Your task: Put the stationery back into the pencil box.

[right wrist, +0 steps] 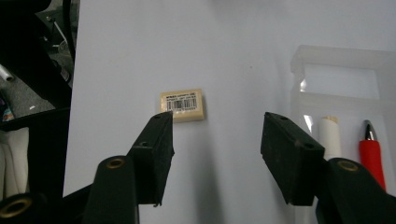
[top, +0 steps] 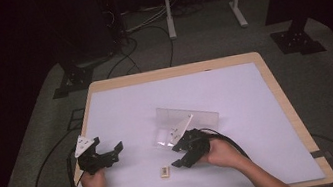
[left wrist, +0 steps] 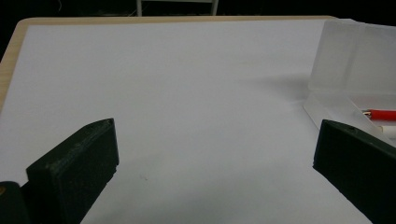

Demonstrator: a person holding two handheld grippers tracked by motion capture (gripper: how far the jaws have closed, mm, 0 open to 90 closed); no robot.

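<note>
Right gripper (right wrist: 217,135) gapes, released — near a small cream eraser (right wrist: 182,105), barcode label up.

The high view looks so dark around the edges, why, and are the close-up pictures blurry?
High view: light falls on the white table; the floor around fades to black. Left gripper view: sharp table, soft shadow beside the clear case. Right gripper view: the eraser is sharp, its barcode readable; the near claw looks slightly soft.

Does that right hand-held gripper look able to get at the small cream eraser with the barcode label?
Probably yes. The right hand-held gripper has its jaws open, and the small cream eraser with the barcode label lies just ahead on bare white table sheet, nothing between.
</note>
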